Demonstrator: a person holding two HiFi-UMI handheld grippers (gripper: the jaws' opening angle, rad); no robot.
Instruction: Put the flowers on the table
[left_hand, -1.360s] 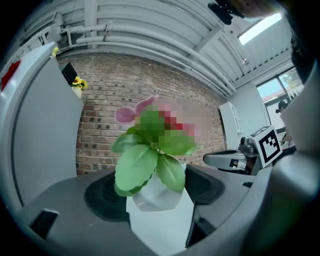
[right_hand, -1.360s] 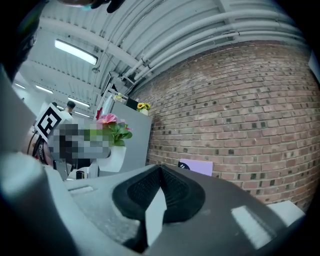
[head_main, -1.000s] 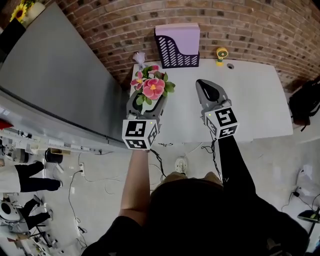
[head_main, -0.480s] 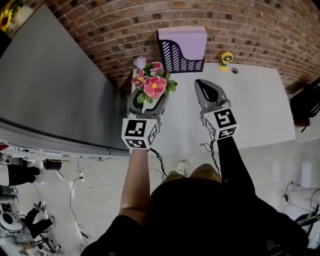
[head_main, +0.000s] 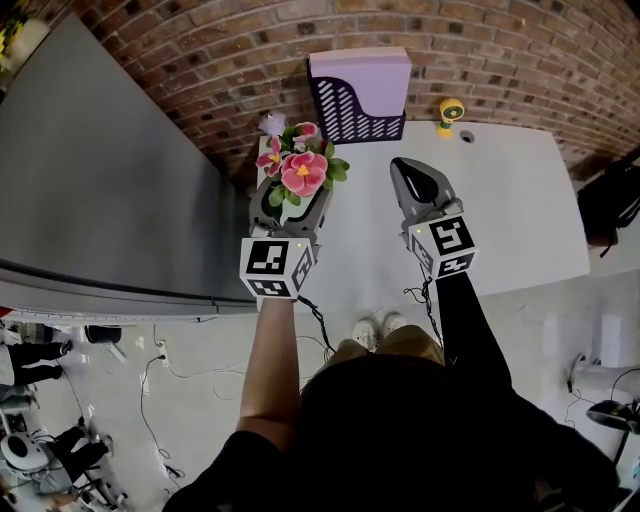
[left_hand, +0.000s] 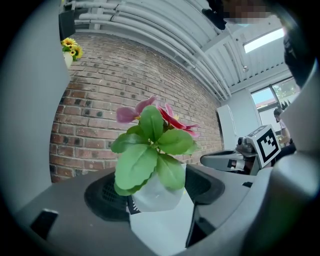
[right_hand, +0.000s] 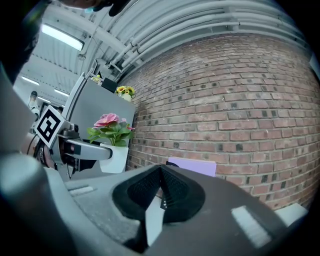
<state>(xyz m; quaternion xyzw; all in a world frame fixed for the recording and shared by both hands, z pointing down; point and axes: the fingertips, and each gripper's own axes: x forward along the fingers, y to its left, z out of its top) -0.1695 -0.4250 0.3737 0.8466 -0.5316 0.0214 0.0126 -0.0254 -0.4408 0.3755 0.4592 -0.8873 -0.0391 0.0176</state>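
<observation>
The left gripper (head_main: 292, 202) pinches a small white pot (left_hand: 159, 194) of pink artificial flowers with broad green leaves (head_main: 301, 170). In the left gripper view its dark padded fingers (left_hand: 102, 196) press the pot from both sides, and the pot sits upright between them. In the head view the flowers hang at about 11 o'clock, over the 9 o'clock end of the long white desk (head_main: 500, 210), close to the red brick wall (head_main: 520, 50). I cannot tell whether the pot's base touches the desk. The right gripper (head_main: 408, 172) hovers at 1 o'clock over the desk's middle, its fingers (right_hand: 142, 192) pressed together on nothing.

The step in hand looks like the set-down. To do it well, lower the pot straight and level onto bare surface a little toward 3 o'clock, so the whole base lands clear of the desk's edge. Give a berth to the purple-and-black slotted file holder (head_main: 360, 95) at 12 o'clock and the small pale bloom (head_main: 272, 123) just beyond the flowers. Spread the fingers only once the base rests flat. Then draw back low and straight toward 6 o'clock, so the leaves overhanging the fingers don't snag and tip the light pot.
</observation>
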